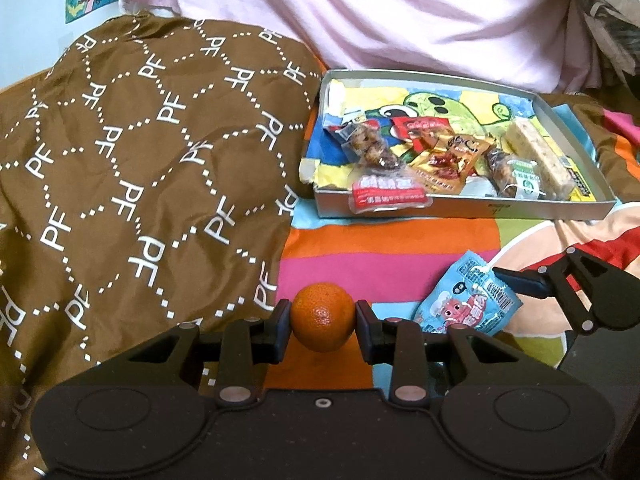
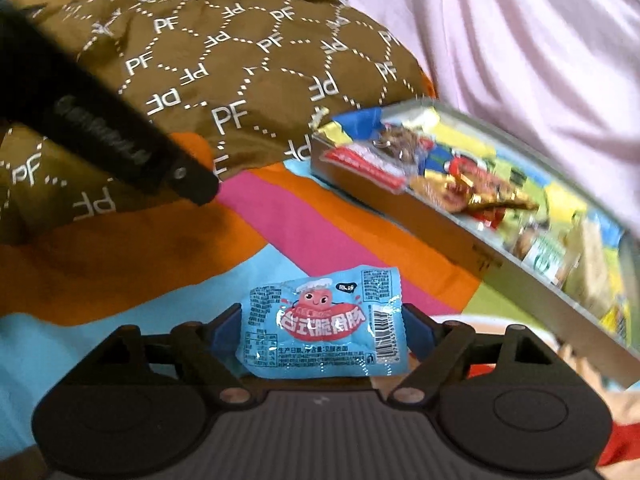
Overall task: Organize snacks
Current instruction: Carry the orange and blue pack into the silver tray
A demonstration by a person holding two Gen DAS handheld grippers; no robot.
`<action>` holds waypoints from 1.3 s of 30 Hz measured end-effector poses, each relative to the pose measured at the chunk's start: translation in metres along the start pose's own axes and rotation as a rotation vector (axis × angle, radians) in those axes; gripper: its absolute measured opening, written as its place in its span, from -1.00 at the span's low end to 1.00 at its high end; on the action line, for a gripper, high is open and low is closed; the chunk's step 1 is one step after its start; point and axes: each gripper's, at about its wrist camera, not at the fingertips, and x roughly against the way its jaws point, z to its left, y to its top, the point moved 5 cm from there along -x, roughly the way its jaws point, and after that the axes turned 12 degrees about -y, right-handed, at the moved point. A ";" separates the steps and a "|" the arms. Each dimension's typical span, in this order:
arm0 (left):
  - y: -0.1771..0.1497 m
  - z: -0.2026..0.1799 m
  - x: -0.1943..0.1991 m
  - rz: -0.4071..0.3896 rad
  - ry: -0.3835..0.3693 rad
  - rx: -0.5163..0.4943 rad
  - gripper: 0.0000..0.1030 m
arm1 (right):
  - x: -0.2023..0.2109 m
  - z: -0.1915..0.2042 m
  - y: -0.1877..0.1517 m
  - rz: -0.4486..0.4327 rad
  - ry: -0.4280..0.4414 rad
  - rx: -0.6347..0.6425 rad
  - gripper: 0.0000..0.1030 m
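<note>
Two tools are in my hands, and each has something between its fingers. My left tool [image 1: 322,326] is pinching a small orange [image 1: 322,317]: both pads press against its sides, and the fruit sits squarely between the fingertips, above the striped bedsheet [image 1: 380,240]. My right tool [image 2: 323,326] has a light-blue snack packet [image 2: 324,322] lying crosswise between its fingers, with a blue pad at each end of the wrapper (the packet's printed face, with a red cartoon figure, is turned up toward the camera). From the left wrist view, that same packet [image 1: 468,304] shows to the right of the orange, with one finger of the right tool [image 1: 520,282] touching its edge.

Further out, a shallow grey box [image 1: 460,206] rests on the bedsheet, ahead of both tools and well apart from the orange. Several wrapped snacks lie inside it: a red-and-white packet [image 1: 386,196] hanging over the near wall, a clear pack of dark nutty pieces [image 1: 370,146], red and gold sachets [image 1: 444,160], and a pale bar [image 1: 540,156] along the right side. A brown quilt printed with "PF" [image 1: 140,160] is heaped to the left, touching the box's left corner, and pink fabric [image 1: 400,12] lies behind.
</note>
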 end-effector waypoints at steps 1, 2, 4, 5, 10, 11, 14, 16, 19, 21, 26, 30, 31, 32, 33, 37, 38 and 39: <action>0.001 -0.001 0.000 -0.003 -0.001 -0.001 -0.31 | 0.002 0.000 0.001 -0.014 -0.013 0.008 0.64; 0.003 -0.002 0.001 -0.008 -0.002 -0.001 -0.31 | 0.006 -0.002 0.003 -0.034 -0.027 0.013 0.64; 0.006 -0.004 0.001 -0.019 -0.003 0.002 -0.31 | 0.010 -0.005 0.008 -0.065 -0.052 0.011 0.64; 0.008 -0.004 0.001 -0.025 -0.004 0.005 -0.31 | 0.013 -0.008 0.011 -0.084 -0.066 0.007 0.64; 0.021 -0.009 -0.001 -0.054 -0.004 0.012 -0.31 | 0.027 -0.023 0.024 -0.180 -0.124 -0.030 0.64; 0.025 -0.010 -0.002 -0.060 -0.005 0.012 -0.31 | 0.030 -0.027 0.026 -0.198 -0.137 -0.040 0.64; 0.038 -0.014 -0.006 -0.079 -0.013 0.021 -0.31 | 0.031 -0.044 0.030 -0.239 -0.190 -0.078 0.65; 0.048 -0.020 -0.011 -0.093 -0.013 0.013 -0.31 | 0.031 -0.058 0.033 -0.252 -0.223 -0.126 0.65; 0.065 -0.029 -0.020 -0.111 -0.024 0.012 -0.31 | 0.025 -0.085 0.034 -0.255 -0.268 -0.209 0.65; 0.078 -0.038 -0.028 -0.125 -0.037 0.003 -0.31 | 0.021 -0.100 0.033 -0.251 -0.291 -0.251 0.66; 0.113 -0.053 -0.052 -0.143 -0.077 0.000 -0.31 | -0.006 -0.140 0.038 -0.239 -0.322 -0.362 0.66; 0.135 -0.052 -0.073 -0.161 -0.066 0.004 -0.31 | -0.028 -0.157 0.041 -0.231 -0.332 -0.417 0.66; 0.139 -0.051 -0.079 -0.164 -0.052 -0.001 -0.31 | -0.035 -0.159 0.041 -0.226 -0.329 -0.421 0.67; 0.142 -0.050 -0.085 -0.166 -0.036 -0.010 -0.31 | -0.039 -0.162 0.040 -0.219 -0.328 -0.428 0.67; 0.144 -0.049 -0.090 -0.165 -0.025 -0.014 -0.31 | -0.046 -0.164 0.040 -0.212 -0.327 -0.439 0.67; 0.147 -0.040 -0.113 -0.141 -0.004 0.023 -0.31 | -0.063 -0.168 0.038 -0.202 -0.328 -0.466 0.68; 0.147 -0.039 -0.117 -0.136 -0.004 0.034 -0.31 | -0.065 -0.168 0.036 -0.200 -0.330 -0.467 0.68; 0.147 -0.037 -0.121 -0.131 -0.007 0.044 -0.31 | -0.068 -0.169 0.035 -0.196 -0.330 -0.470 0.68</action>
